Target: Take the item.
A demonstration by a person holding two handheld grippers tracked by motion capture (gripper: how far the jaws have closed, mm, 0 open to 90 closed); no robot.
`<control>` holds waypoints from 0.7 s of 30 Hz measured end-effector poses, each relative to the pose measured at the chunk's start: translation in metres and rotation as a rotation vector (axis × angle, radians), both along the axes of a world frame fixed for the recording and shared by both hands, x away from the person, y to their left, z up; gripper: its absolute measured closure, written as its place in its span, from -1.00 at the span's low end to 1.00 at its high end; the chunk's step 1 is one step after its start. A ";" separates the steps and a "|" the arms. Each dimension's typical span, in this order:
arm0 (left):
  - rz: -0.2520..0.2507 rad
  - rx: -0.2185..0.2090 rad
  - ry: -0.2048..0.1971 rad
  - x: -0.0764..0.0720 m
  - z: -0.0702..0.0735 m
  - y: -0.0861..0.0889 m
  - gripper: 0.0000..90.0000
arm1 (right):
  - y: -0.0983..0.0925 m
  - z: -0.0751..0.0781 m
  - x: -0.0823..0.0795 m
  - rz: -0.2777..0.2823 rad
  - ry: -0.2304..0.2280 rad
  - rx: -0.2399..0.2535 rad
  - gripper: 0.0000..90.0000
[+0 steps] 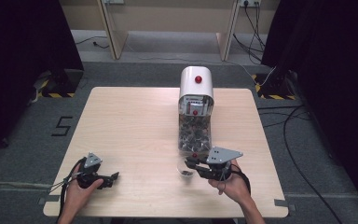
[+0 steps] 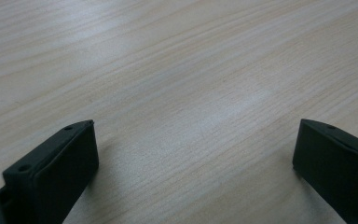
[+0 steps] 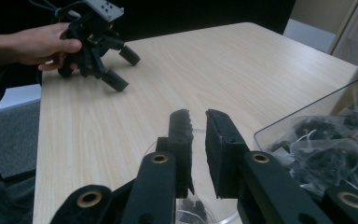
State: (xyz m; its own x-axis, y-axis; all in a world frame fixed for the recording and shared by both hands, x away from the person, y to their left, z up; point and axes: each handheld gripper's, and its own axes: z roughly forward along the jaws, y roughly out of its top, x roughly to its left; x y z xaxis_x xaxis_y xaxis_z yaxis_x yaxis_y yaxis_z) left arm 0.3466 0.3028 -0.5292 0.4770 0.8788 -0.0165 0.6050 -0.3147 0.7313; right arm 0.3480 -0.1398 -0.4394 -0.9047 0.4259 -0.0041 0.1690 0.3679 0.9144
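My right gripper [image 1: 189,163] hovers just in front of a dispenser with a white hood and red knob [image 1: 196,81], above a small clear bowl [image 1: 185,172] holding a few dark bits. In the right gripper view its jaws [image 3: 197,113] stand close together with a narrow gap, pointing down over the bowl [image 3: 227,215]; I see no pad pressing on anything. My left gripper [image 1: 114,178] rests low on the table at the front left, jaws wide apart [image 2: 196,122] over bare wood. It also appears far off in the right gripper view [image 3: 123,70], held by a hand.
The dispenser's clear bin [image 1: 195,133] is full of dark wrapped pieces [image 3: 317,140] and stands right beside my right gripper. The light wooden table [image 1: 140,121] has open surface at the left and middle. Cables lie on the floor at the right.
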 end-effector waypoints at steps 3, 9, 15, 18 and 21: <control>0.001 -0.001 -0.001 0.000 0.000 0.000 -1.00 | -0.004 0.002 0.001 -0.019 -0.004 0.008 0.75; 0.000 0.000 0.000 0.000 0.000 0.000 -1.00 | -0.012 0.007 0.002 -0.056 -0.002 0.017 0.56; 0.000 0.000 0.000 0.000 0.000 0.000 -1.00 | -0.018 0.009 0.005 -0.107 0.011 0.027 0.25; 0.000 0.000 0.000 0.000 0.000 0.000 -1.00 | -0.022 0.010 0.006 -0.145 0.009 0.022 0.16; 0.001 -0.001 0.000 0.000 0.000 0.000 -1.00 | -0.024 0.011 0.008 -0.170 0.008 0.021 0.06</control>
State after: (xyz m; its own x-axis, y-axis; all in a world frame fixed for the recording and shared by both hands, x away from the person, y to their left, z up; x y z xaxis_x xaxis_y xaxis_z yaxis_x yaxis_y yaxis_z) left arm 0.3466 0.3027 -0.5292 0.4762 0.8792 -0.0173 0.6050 -0.3133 0.7320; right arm 0.3555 -0.1640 -0.4281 -0.8195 0.5729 0.0129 0.2343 0.3146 0.9198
